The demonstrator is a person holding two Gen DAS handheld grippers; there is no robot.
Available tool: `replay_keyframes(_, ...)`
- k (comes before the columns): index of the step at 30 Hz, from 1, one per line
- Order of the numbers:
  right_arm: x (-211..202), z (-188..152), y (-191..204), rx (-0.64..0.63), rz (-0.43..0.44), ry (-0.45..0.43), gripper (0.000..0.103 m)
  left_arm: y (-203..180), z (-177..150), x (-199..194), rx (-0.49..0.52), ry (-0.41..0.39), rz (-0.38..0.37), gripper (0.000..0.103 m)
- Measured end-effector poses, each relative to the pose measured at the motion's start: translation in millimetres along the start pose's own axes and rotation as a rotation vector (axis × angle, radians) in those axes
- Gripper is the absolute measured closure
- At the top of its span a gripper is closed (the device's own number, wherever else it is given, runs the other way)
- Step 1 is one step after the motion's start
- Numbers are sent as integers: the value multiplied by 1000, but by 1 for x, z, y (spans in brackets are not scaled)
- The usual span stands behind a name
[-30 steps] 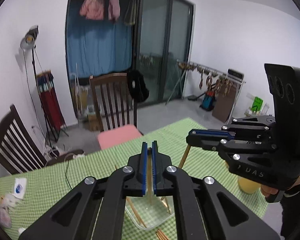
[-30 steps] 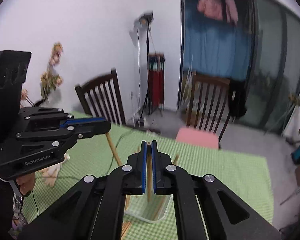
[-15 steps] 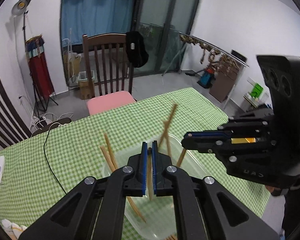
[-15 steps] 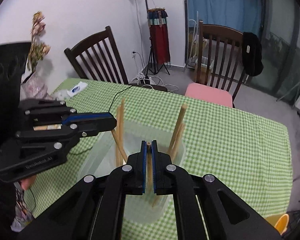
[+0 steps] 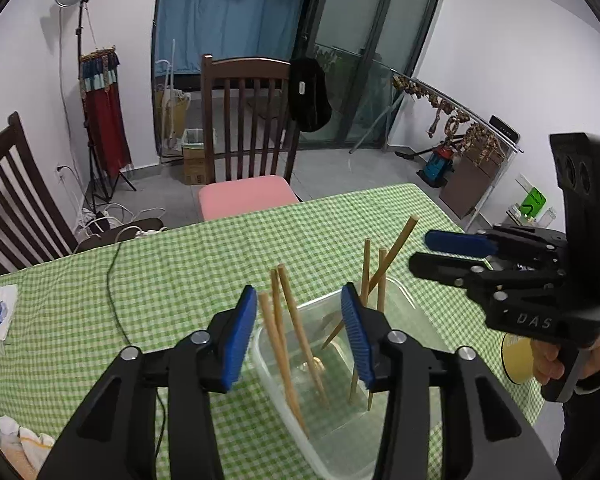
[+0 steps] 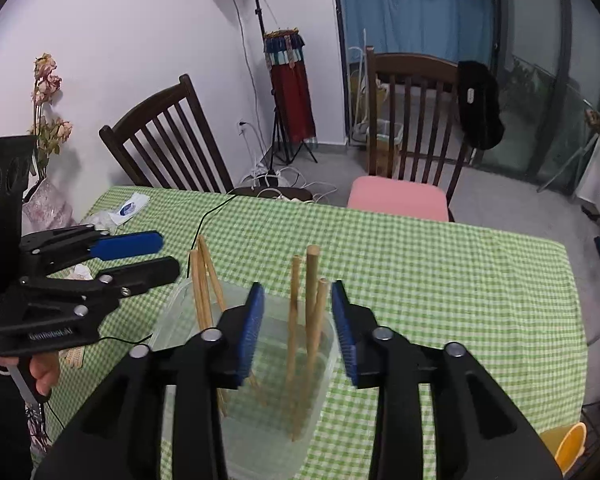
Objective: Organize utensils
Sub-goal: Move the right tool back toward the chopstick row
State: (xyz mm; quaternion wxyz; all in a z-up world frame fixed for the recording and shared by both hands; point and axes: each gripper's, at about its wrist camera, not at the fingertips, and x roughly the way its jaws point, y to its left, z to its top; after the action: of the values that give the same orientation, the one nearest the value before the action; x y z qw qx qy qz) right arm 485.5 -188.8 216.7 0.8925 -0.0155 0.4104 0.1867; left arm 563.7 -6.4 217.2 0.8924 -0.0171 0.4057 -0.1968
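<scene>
Currently the left gripper (image 5: 298, 332) and right gripper (image 6: 298, 330) are both opening, jaws apart above the clear container (image 5: 404, 296) at lower centre of each frame. Chopsticks (image 5: 284, 320) lean inside it, standing between the pads, gripped by neither.

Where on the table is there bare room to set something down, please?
The far tablecloth between the container and the pink chair seat is bare. Crowded: the container's chopsticks, and the napkins near the flowers.
</scene>
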Motion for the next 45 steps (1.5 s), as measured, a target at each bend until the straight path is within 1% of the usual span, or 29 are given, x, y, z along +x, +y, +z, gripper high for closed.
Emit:
replay_keyframes(1, -4, -2, -1, -7, -13, -6, 58, 0, -3, -6, 1, -2, 7, 49)
replay_keyframes(3, -19, -8, -3, -16, -38, -25, 54, 1, -10, -18, 4, -6, 29, 42)
replay_keyframes(4, -24, -10, -4, -16, -40, -30, 51, 2, -15, -25, 9, -5, 50, 40)
replay_keyframes(7, -41, -20, -10, -1, -65, -42, 49, 1, -26, -44, 12, -3, 85, 37)
replay_keyframes(10, -60, -32, -11, 5, -83, -56, 46, 0, -36, -68, 3, -22, 116, 33)
replay_keyframes(14, -86, -47, -5, -13, -106, -82, 44, -5, -53, -101, -7, -53, 116, 33)
replay_keyframes(17, -102, -60, 0, -26, -122, -98, 42, -13, -64, -118, 7, -62, 123, 32)
replay_keyframes(20, -116, -74, 7, -47, -146, -118, 39, -23, -79, -140, 14, -93, 125, 32)
replay_keyframes(22, -123, -84, 13, -58, -156, -131, 34, -28, -91, -152, 5, -114, 123, 29)
replay_keyframes(23, -126, -90, 16, -62, -158, -137, 33, -30, -96, -156, 1, -125, 129, 28)
replay_keyframes(24, -128, -94, 18, -64, -156, -141, 31, -33, -106, -161, 2, -146, 144, 25)
replay_keyframes(26, -132, -110, 22, -69, -152, -151, 30, -40, -120, -166, 19, -177, 167, 19)
replay_keyframes(27, -133, -115, 24, -70, -154, -157, 29, -43, -127, -168, 25, -183, 176, 17)
replay_keyframes(29, -134, -131, 29, -70, -161, -172, 26, -50, -148, -172, 25, -203, 184, 17)
replay_keyframes(30, -134, -138, 31, -71, -162, -181, 26, -52, -153, -172, 22, -207, 181, 17)
replay_keyframes(33, -133, -162, 41, -65, -157, -210, 25, -62, -185, -176, 7, -233, 157, 14)
replay_keyframes(36, -134, -187, 49, -57, -163, -240, 25, -70, -212, -171, -6, -250, 157, 13)
replay_keyframes(38, -135, -204, 56, -52, -162, -254, 23, -77, -236, -165, -15, -255, 157, 13)
replay_keyframes(40, -137, -225, 63, -46, -151, -277, 18, -83, -253, -160, -11, -258, 177, 13)
replay_keyframes(43, -135, -258, 70, -15, -132, -295, 18, -93, -281, -156, -11, -285, 208, 13)
replay_keyframes(45, -132, -275, 74, -4, -138, -294, 18, -99, -299, -154, -21, -290, 204, 12)
